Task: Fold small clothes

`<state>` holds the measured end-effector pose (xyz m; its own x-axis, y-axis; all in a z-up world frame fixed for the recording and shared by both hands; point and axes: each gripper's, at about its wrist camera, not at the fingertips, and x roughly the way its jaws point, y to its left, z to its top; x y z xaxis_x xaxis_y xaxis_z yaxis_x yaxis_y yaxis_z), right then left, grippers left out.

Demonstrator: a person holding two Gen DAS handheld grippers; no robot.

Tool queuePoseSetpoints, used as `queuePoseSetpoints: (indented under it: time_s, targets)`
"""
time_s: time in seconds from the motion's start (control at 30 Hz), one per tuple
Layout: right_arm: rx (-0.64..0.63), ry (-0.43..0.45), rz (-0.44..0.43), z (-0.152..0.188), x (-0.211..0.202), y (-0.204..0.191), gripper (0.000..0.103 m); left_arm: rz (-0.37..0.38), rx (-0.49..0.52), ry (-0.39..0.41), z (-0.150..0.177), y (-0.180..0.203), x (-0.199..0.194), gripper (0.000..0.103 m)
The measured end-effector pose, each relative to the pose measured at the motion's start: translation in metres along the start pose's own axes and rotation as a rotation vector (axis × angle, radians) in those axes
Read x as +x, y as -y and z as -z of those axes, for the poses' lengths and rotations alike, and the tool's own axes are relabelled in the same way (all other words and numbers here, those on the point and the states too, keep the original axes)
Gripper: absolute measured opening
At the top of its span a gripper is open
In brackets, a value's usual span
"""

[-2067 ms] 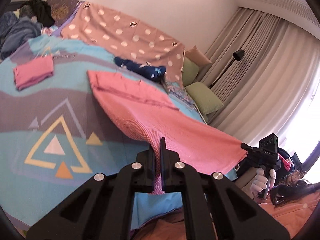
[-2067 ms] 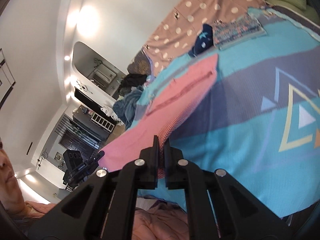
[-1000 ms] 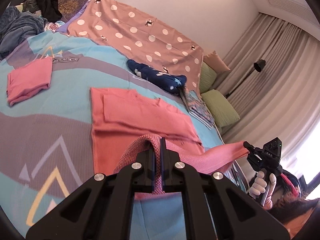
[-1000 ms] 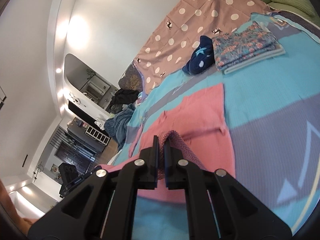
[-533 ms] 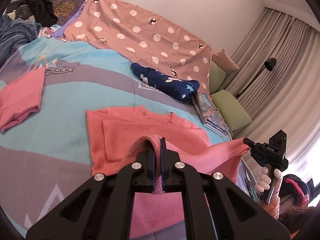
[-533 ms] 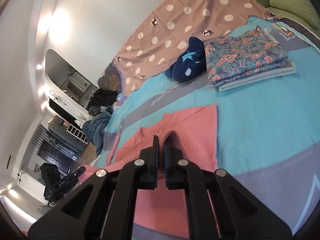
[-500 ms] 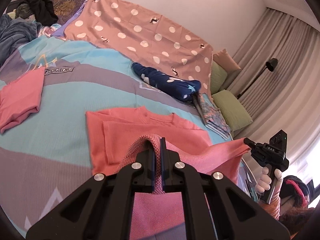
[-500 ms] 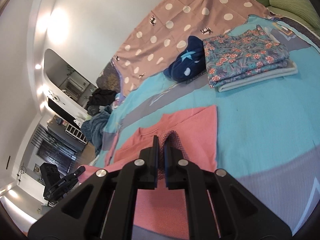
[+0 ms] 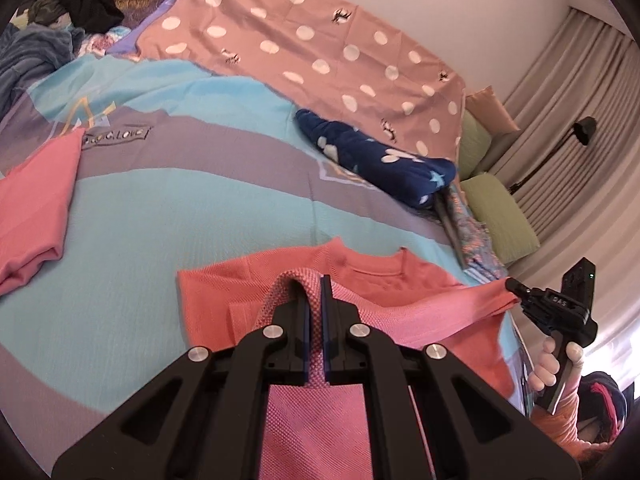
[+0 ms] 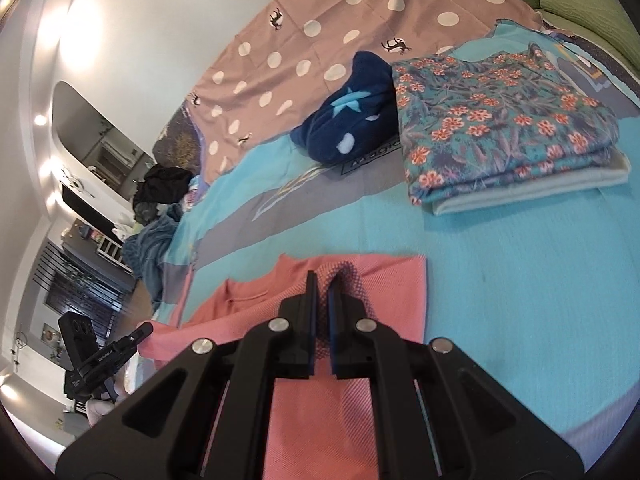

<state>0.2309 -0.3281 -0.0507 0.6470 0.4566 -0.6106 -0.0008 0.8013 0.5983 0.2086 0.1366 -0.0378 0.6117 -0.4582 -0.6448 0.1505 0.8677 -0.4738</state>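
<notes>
A pink shirt (image 9: 224, 292) lies on the turquoise bedspread (image 9: 168, 216), its neck end toward the headboard. My left gripper (image 9: 316, 280) is shut on one corner of its lower hem. My right gripper (image 10: 322, 278) is shut on the other corner, and also shows in the left wrist view (image 9: 516, 284). Both hold the hem, folded over, just above the shirt's upper part near the collar (image 10: 248, 296). The left gripper also shows in the right wrist view (image 10: 142, 330).
A folded pink garment (image 9: 32, 208) lies at the left. A navy star-patterned bundle (image 9: 376, 160) and a folded floral garment (image 10: 500, 120) lie near a polka-dot sheet (image 9: 304, 48). Green pillows (image 9: 500, 216) are at the right, a clothes pile (image 9: 60, 8) far left.
Both grippers have carried the shirt's hem forward over the body toward the collar, folding the shirt in half. The fabric now hangs lower, close to the bed.
</notes>
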Motion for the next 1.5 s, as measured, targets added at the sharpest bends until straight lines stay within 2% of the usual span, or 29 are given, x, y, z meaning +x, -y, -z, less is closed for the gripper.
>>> queuePoseSetpoints:
  time_s: [0.23, 0.3, 0.43, 0.47, 0.5, 0.53, 0.57, 0.63, 0.73, 0.87, 1.0, 1.07, 1.17, 1.23, 1.3, 1.4, 1.43, 1.5]
  targets:
    - [-0.003, -0.055, 0.057, -0.012, 0.035, 0.011, 0.005, -0.03, -0.033, -0.044, -0.012, -0.014, 0.037, 0.005]
    - [0.02, -0.089, 0.076, -0.011, 0.049, 0.02, 0.009, -0.039, -0.044, -0.074, -0.014, -0.019, 0.046, 0.005]
    - [0.014, -0.101, 0.065, -0.007, 0.051, 0.026, 0.011, -0.035, -0.015, -0.071, -0.012, -0.017, 0.044, 0.006]
    - [0.005, -0.098, 0.062, -0.007, 0.049, 0.026, 0.016, -0.031, -0.001, -0.064, -0.011, -0.015, 0.04, 0.011]
    - [-0.002, -0.093, 0.059, -0.006, 0.045, 0.026, 0.026, -0.03, 0.01, -0.055, -0.011, -0.014, 0.036, 0.015]
    - [-0.005, -0.088, 0.054, -0.006, 0.042, 0.025, 0.029, -0.049, 0.024, -0.027, -0.012, -0.012, 0.027, 0.023]
    - [-0.011, -0.081, 0.049, -0.006, 0.038, 0.023, 0.031, -0.064, 0.032, -0.009, -0.012, -0.012, 0.023, 0.026]
    - [-0.029, -0.07, 0.043, -0.006, 0.03, 0.019, 0.034, -0.097, 0.047, 0.034, -0.014, -0.012, 0.009, 0.027]
    - [-0.116, -0.046, 0.067, -0.002, 0.016, 0.008, 0.04, -0.116, 0.058, 0.063, -0.011, -0.014, -0.007, 0.028]
    - [-0.328, -0.037, 0.162, 0.015, 0.002, -0.011, 0.052, -0.138, 0.14, -0.017, 0.009, -0.009, -0.002, 0.031]
    - [-0.503, -0.131, 0.251, 0.036, 0.006, -0.023, 0.064, -0.184, 0.247, -0.11, 0.032, -0.002, 0.013, 0.034]
    - [-0.554, -0.177, 0.31, 0.041, 0.022, -0.024, 0.064, -0.229, 0.31, -0.134, 0.036, 0.003, 0.024, 0.044]
    - [-0.532, -0.205, 0.35, 0.029, 0.049, -0.015, 0.064, -0.287, 0.377, -0.131, 0.024, 0.011, 0.041, 0.044]
    - [-0.495, -0.177, 0.364, 0.014, 0.06, -0.011, 0.064, -0.312, 0.395, -0.116, 0.008, 0.012, 0.055, 0.044]
    - [-0.403, -0.118, 0.34, -0.007, 0.063, -0.002, 0.064, -0.357, 0.387, -0.092, -0.008, 0.009, 0.065, 0.044]
    - [-0.263, -0.06, 0.302, -0.026, 0.057, 0.013, 0.064, -0.405, 0.283, -0.01, -0.037, -0.009, 0.062, 0.044]
    - [-0.252, -0.053, 0.285, -0.027, 0.055, 0.015, 0.064, -0.412, 0.242, 0.024, -0.044, -0.016, 0.056, 0.044]
    - [-0.258, -0.059, 0.255, -0.024, 0.052, 0.017, 0.064, -0.382, 0.204, 0.046, -0.047, -0.023, 0.049, 0.045]
